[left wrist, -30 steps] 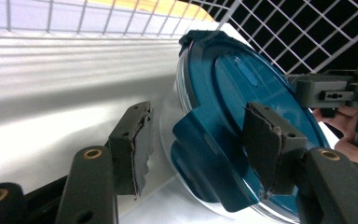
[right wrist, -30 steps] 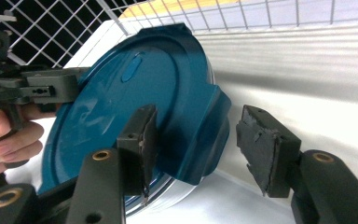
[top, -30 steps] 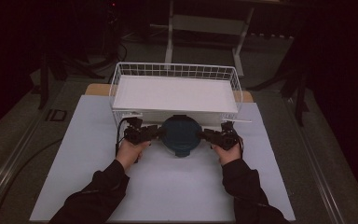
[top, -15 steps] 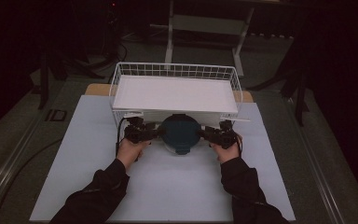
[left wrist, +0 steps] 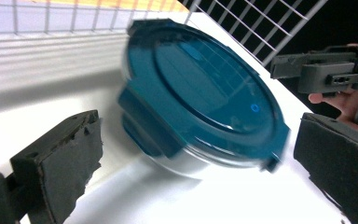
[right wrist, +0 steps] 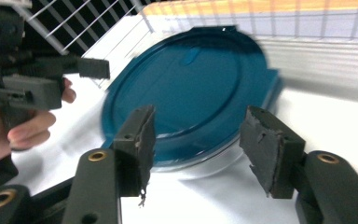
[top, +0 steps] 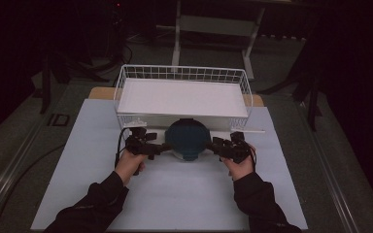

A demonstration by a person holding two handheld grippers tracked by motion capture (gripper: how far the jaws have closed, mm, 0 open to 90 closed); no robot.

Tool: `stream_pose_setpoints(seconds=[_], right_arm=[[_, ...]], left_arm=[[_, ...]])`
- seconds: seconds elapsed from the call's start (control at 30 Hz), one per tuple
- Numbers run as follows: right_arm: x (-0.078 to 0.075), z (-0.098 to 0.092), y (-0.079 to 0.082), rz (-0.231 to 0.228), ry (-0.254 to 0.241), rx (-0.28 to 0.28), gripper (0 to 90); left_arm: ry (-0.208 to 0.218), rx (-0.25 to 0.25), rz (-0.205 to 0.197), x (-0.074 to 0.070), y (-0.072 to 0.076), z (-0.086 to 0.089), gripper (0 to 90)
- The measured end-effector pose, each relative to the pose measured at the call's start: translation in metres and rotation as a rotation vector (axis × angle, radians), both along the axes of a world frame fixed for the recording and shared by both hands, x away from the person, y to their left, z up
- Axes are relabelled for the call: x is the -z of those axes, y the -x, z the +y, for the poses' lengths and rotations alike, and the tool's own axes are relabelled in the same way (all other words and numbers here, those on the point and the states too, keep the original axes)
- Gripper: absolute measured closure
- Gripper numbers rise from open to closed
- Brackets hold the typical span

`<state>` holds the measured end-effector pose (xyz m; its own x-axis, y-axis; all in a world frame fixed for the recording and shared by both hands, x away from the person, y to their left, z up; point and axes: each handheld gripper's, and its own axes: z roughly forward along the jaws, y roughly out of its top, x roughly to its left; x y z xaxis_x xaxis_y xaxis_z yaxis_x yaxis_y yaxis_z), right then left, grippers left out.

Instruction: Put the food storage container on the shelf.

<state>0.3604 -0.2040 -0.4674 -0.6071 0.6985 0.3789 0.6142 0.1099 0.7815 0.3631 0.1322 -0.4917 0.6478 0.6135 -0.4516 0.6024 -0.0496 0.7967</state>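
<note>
Item: round container, teal lid with side latch tabs over a clear bowl, tilted on the white desk. It lies directly between your two grippers, both about equally near. Left gripper: jaws spread wide, having just been opening, with the container ahead of them, untouched. Right gripper: jaws part open, flanking the rim; contact cannot be told. Beyond, touching or just beside the container: white wire basket.

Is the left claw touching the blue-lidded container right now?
Apart. In the left gripper view the left claw stands wide open, having just been opening, and white table shows between both pads and the blue-lidded container.
</note>
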Motion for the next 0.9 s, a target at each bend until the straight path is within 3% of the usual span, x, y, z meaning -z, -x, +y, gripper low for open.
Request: stream_pose_setpoints(seconds=[0.27, 0.43, 0.67, 0.9], right_arm=[[0.001, 0.013, 0.024, 0.012, 0.001, -0.062, 58.0], [0.007, 0.023, 0.035, 0.019, 0.035, -0.092, 68.3], [0.018, 0.036, 0.040, 0.038, 0.098, -0.133, 89.5], [0.025, 0.046, 0.034, 0.054, 0.106, -0.156, 89.8]], left_arm=[[-0.022, 0.025, -0.038, -0.012, 0.025, 0.003, 1.4], [-0.036, 0.036, -0.050, -0.013, 0.041, 0.005, 1.4], [-0.064, 0.050, -0.080, -0.013, 0.061, 0.005, 1.3], [-0.075, 0.040, -0.121, -0.008, 0.077, 0.008, 1.4]])
